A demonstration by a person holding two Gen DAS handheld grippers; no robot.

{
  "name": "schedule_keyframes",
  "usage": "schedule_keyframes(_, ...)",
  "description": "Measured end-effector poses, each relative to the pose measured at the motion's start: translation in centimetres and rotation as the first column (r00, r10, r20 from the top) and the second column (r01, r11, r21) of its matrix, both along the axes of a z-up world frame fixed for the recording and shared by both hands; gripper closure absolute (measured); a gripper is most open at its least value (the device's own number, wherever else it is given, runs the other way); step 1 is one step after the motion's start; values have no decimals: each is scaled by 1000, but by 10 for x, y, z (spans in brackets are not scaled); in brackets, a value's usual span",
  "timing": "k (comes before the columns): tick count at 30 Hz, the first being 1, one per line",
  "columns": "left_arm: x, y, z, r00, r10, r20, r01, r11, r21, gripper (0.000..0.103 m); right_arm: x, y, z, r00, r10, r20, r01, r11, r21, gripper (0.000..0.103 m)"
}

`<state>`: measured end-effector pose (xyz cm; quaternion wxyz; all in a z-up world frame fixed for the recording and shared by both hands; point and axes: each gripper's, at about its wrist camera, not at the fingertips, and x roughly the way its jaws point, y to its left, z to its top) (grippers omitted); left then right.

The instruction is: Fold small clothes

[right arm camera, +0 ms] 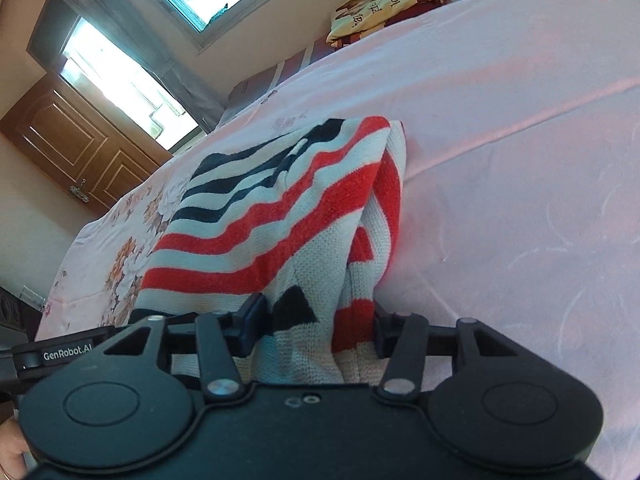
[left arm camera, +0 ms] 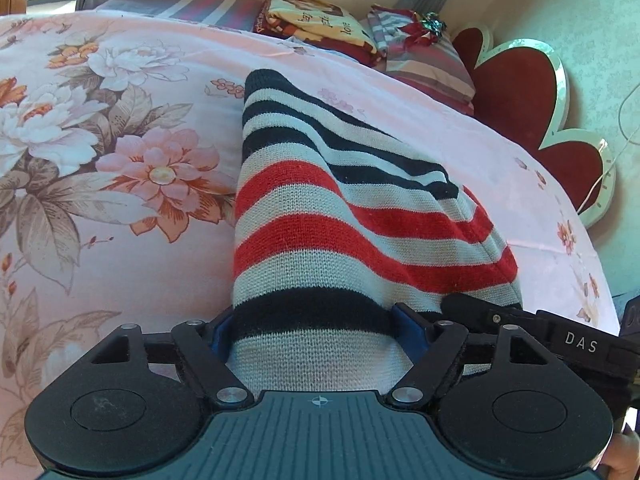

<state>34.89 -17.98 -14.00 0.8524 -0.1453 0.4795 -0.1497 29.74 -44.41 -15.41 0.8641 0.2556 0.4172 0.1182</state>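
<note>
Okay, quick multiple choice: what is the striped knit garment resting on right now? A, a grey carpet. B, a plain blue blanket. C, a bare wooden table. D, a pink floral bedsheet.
D: the striped knit garment lies on the pink floral bedsheet, whose large peony-like flowers show beside it in the left wrist view, and the same pink sheet spreads around it in the right wrist view.

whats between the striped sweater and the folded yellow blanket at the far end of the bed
Only bare pink floral bedsheet lies between the striped sweater and the yellow blanket; the left wrist view shows it best.
</note>
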Motion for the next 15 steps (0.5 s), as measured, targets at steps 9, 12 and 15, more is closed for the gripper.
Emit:
schedule_keyframes(9, -14, -5, 20, 997, 6, 72, -10, 999, 43, 39, -15, 9, 17, 997, -47, 58, 48, 999, -9, 62)
schedule_keyframes(12, -20, -4, 30, 995, -10, 99, 6, 999, 47, 41, -20, 9, 27, 995, -55, 83, 53, 998, 22, 65)
schedule_keyframes(15, -24, 2, 40, 993, -13, 117, 9, 999, 40, 41, -24, 17, 37, 993, -47, 111, 44, 998, 33, 66)
